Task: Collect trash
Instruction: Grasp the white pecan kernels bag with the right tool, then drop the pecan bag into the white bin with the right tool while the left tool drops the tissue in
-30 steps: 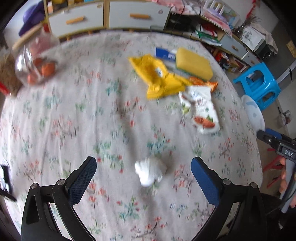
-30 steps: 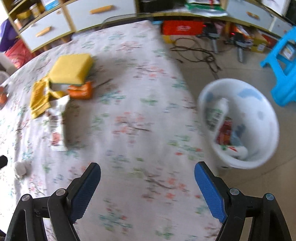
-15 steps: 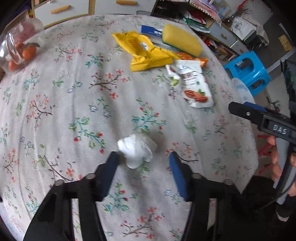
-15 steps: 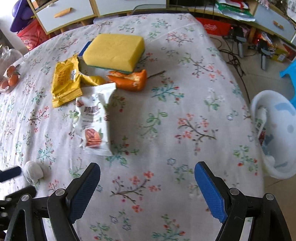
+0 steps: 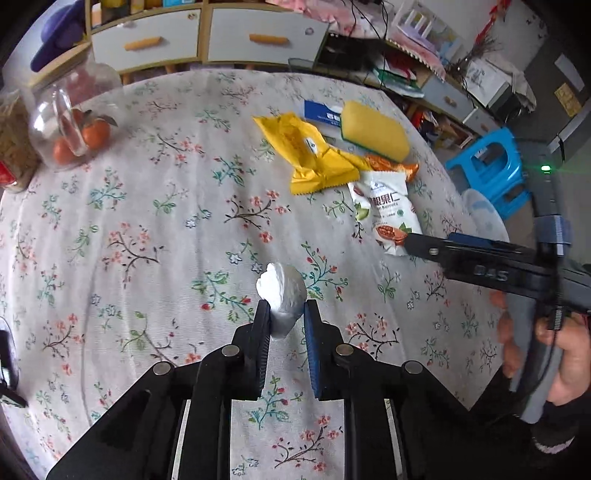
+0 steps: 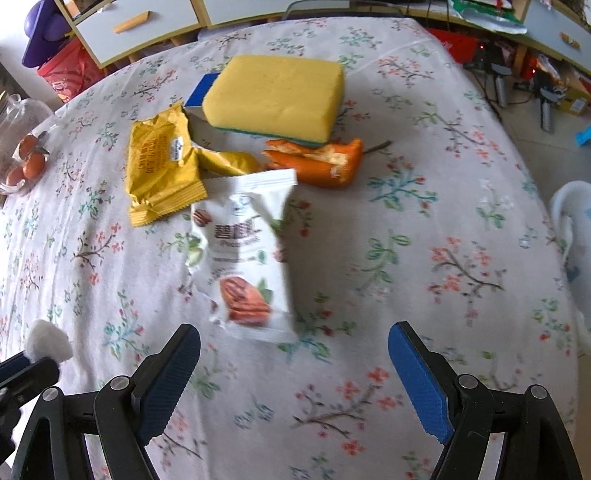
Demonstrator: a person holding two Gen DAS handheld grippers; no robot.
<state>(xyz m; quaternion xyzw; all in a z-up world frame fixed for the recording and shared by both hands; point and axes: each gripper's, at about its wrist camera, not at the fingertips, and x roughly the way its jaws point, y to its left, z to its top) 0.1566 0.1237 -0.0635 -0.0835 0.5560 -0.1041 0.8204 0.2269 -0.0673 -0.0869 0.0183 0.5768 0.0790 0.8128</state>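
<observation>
Pinching a white tissue wad (image 5: 282, 291) between its two blue pads, the left gripper (image 5: 284, 314) points forward over the tablecloth (image 5: 147, 229), its jaws drawn in close on the wad's lower half while the rounded top sticks out past the tips. The right gripper (image 6: 293, 339) is held low over the same cloth with its jaws spread wide and nothing between them; a white nut packet (image 6: 245, 254) lies just ahead of its tips. In the left view the right hand (image 5: 554, 354) shows wrapped around the gripper's grey handle.

The cloth is pale with a floral print. Beyond the nut packet sit a yellow wrapper (image 6: 159, 166), an orange peel (image 6: 317, 162) and a yellow sponge (image 6: 275, 96), all clustered close together. A white bin (image 6: 572, 236) stands off the table's edge to the right of the packet, and a blue stool (image 5: 491, 170) is beyond it. Drawers (image 5: 207, 35) line the far wall.

The wad is crumpled, soft-looking and plain white.
</observation>
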